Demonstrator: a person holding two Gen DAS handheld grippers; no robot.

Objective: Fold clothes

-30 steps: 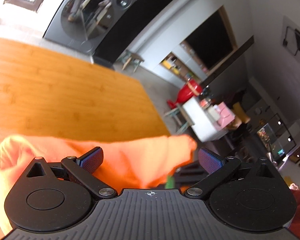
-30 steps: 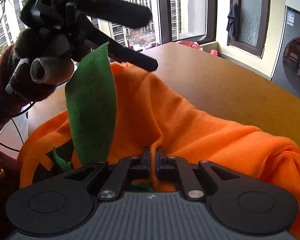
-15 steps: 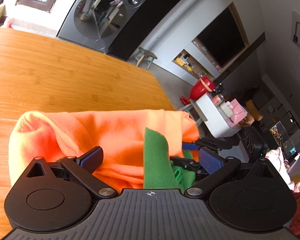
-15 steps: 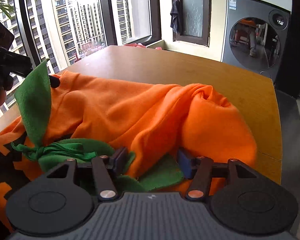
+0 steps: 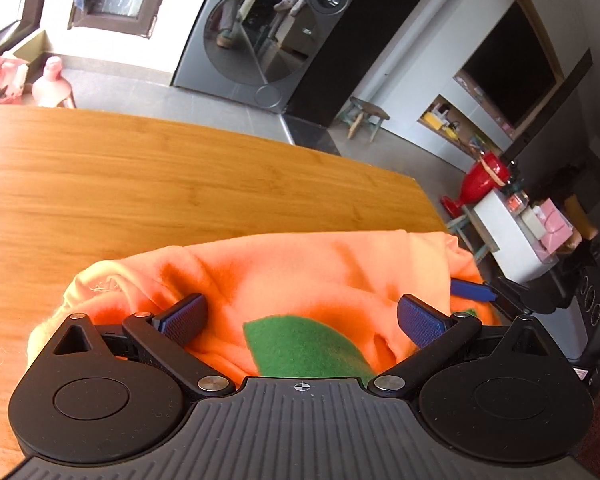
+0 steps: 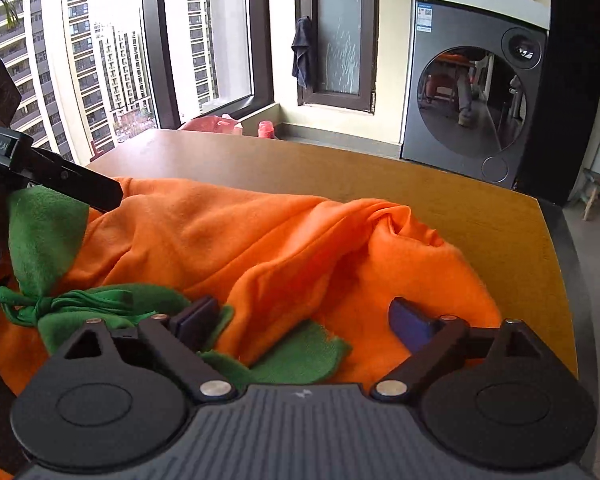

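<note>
Your right gripper (image 6: 306,322) has just been opening, jaws wide, orange fleece slack between them; left gripper (image 5: 302,316) also released. The orange garment (image 6: 260,248) lies bunched on the table (image 6: 440,200): pick its outer edge, then pinch cleanly.

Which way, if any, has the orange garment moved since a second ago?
Yes. The orange garment, then hanging from the right gripper, now lies on the wooden table; the jaws have just opened.
</note>
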